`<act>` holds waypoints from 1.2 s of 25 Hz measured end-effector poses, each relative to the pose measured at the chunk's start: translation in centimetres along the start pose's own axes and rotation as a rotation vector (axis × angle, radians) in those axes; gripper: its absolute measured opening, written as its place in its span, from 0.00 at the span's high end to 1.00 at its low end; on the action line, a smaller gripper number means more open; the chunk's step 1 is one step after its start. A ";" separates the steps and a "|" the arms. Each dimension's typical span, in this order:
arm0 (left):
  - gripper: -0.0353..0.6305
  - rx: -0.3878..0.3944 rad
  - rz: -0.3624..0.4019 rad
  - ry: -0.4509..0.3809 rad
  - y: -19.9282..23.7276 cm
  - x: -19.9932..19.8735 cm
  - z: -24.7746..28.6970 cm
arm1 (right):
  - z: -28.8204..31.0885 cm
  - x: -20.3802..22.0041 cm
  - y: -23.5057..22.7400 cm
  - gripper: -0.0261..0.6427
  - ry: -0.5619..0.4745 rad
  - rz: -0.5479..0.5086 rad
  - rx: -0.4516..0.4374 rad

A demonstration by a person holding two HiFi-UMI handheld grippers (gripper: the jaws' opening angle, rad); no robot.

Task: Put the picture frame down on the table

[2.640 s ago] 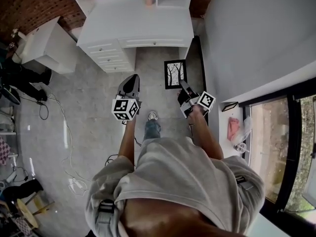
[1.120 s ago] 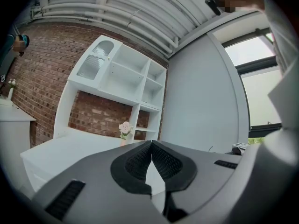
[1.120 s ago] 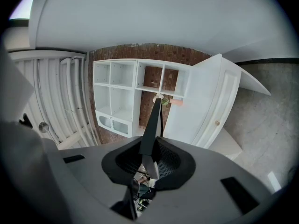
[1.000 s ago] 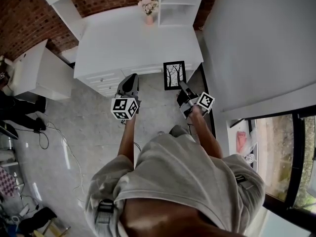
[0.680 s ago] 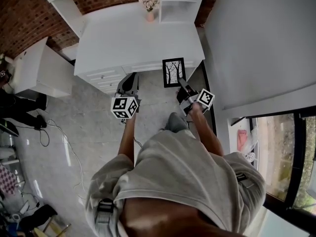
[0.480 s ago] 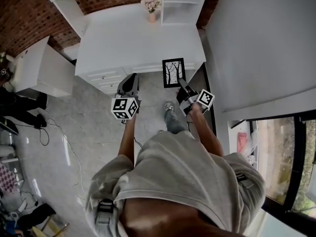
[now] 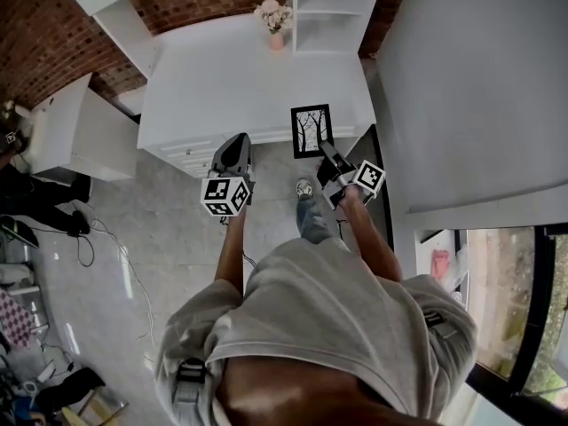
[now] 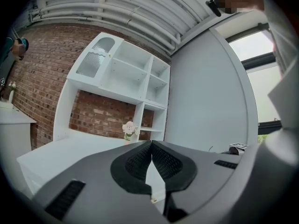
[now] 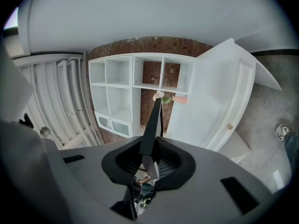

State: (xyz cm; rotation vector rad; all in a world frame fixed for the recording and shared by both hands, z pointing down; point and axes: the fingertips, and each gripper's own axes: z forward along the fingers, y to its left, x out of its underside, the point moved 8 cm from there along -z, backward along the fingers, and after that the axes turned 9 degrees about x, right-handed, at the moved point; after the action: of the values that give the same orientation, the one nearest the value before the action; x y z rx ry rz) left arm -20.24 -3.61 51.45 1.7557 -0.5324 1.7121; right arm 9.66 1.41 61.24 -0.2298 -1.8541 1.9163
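1. Right gripper (image 7: 327,152) (image 9: 152,144): is clamping the picture frame (image 7: 311,130) by its near edge. The pads are pressing on both faces of it. In the right gripper view the frame (image 9: 153,120) is showing edge-on between the jaws and running out past them.
2. Picture frame: black border, print of bare trees. It is lying roughly level with its face turned up, reaching out far of the right gripper. In the head view it is overlapping the near right edge of the table (image 7: 240,74); whether it is touching the top cannot be told.
3. Left gripper (image 7: 236,145) (image 8: 151,144): is holding nothing, its jaws pressed together with the pads meeting at the tips. It is hovering left of the frame, apart from it, by the table's near edge.
4. Table: white, with drawers (image 7: 189,154) facing the person.
5. Vase of pale flowers (image 7: 276,18): is standing upright at the table's far edge, just left of the shelf unit (image 7: 330,7).
6. Shelf unit: white, open compartments, rising along the far right of the table against a brick wall (image 7: 40,34).
7. Person: is standing near the table, one shoe (image 7: 304,187) showing on the grey floor between the two grippers.
8. Low white cabinet (image 7: 75,131): is sitting left of the table.
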 end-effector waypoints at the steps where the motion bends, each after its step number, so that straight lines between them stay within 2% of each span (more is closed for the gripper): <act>1: 0.92 -0.004 0.002 0.003 0.4 -0.2 0.5 | 0.6 -0.4 0.0 0.86 0.003 0.006 -0.002; 13: 0.92 -0.065 0.007 0.031 5.7 -1.7 8.7 | 9.6 -7.1 -1.2 0.86 0.052 0.045 -0.015; 21: 0.92 -0.075 0.005 0.046 9.2 -2.8 16.7 | 15.6 -13.3 -2.3 0.86 0.077 0.050 0.002; 30: 0.92 -0.094 0.000 0.056 12.4 -3.4 22.9 | 20.8 -18.5 -3.0 0.86 0.095 0.065 -0.002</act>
State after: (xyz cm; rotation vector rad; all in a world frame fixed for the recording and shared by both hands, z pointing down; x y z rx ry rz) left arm -11.91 -28.51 50.80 1.6378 -0.5785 1.7032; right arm 17.63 -25.43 62.16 -0.3789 -1.8067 1.9126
